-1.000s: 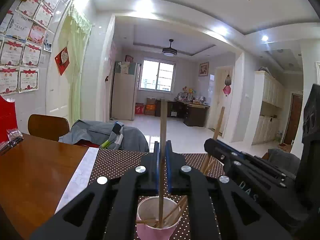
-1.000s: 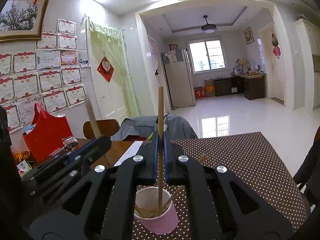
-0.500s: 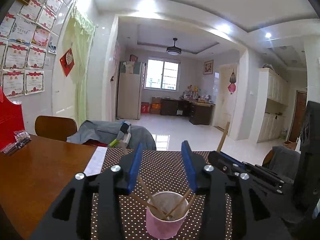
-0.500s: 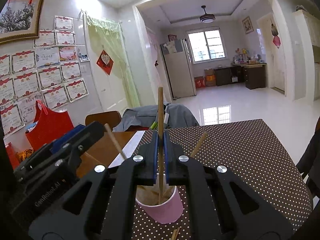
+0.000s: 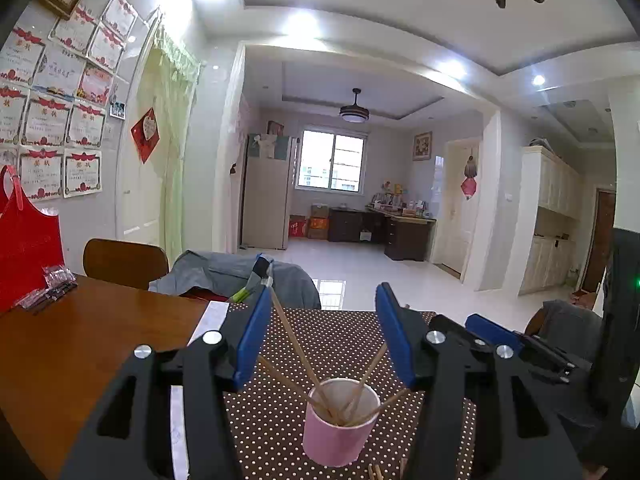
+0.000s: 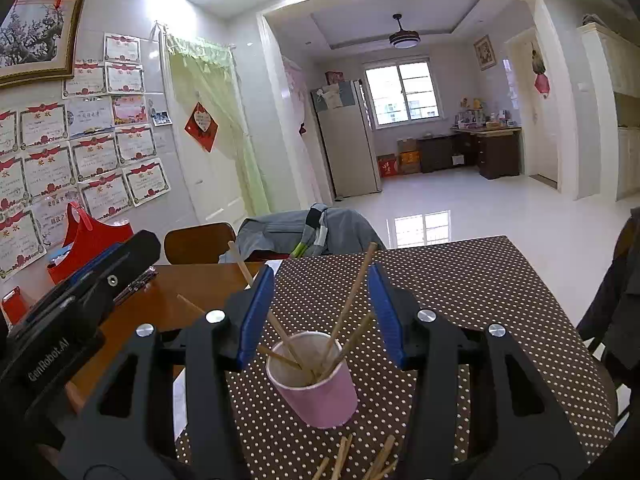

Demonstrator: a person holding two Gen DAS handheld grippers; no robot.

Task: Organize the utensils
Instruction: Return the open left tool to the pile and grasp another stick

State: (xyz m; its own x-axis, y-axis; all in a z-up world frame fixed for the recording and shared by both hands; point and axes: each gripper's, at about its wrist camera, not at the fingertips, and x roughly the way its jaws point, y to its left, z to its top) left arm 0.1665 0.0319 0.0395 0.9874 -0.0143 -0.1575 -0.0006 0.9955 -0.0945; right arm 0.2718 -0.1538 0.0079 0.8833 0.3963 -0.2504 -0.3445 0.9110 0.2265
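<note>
Two black grippers with blue finger pads frame the same small pink paper cup [image 5: 340, 420], and both stand spread wide with nothing between their fingers. The left gripper [image 5: 324, 340] sits just behind the cup in its own view; the right gripper [image 6: 316, 312] does the same from the other side, with the cup [image 6: 316, 380] low between its fingers.

Several thin wooden chopsticks [image 5: 296, 348] stand loosely in the cup, fanned out and leaning against its rim — in the right wrist view they [image 6: 348, 304] tilt in different directions, one rising well above the fingers. A few more loose chopsticks [image 6: 360, 460] lie flat on the brown white-dotted tablecloth [image 6: 460, 280] just in front of the cup, at the lower edge of the frame.

Left of the cloth is the bare wooden tabletop [image 5: 80, 340], where a red bag [image 5: 24, 248] stands near the wall. Beyond the table edge a grey jacket [image 5: 224, 276] is draped over a chair — next to it a brown chair back [image 5: 124, 260]. Rows of certificates [image 6: 80, 152] cover the wall, and farther off are a refrigerator [image 6: 348, 140] and a bright window [image 5: 332, 160].
</note>
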